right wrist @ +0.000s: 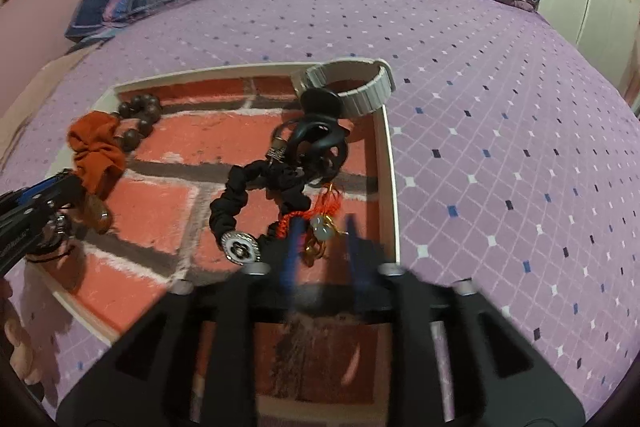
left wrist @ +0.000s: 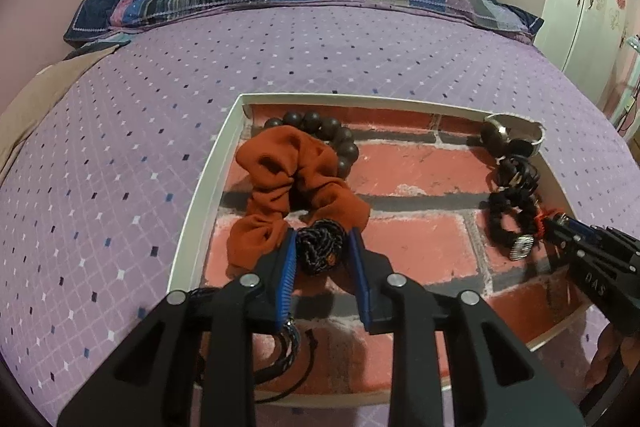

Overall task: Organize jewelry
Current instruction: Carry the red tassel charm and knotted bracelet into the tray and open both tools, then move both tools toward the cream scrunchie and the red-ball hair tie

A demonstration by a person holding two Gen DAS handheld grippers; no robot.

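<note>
Left wrist view shows the left gripper (left wrist: 322, 247) with its fingers spread wide around a dark braided bracelet (left wrist: 320, 247) lying in the tray (left wrist: 208, 163) on the bed, at 6 o'clock from the orange scrunchie (left wrist: 288, 179). At the tray's 3 o'clock side the right gripper (right wrist: 322, 227) straddles a red-corded charm (right wrist: 320, 227), fingers likewise parted. Both pickups seem about to begin; next, each pair must close squarely on its piece.
</note>
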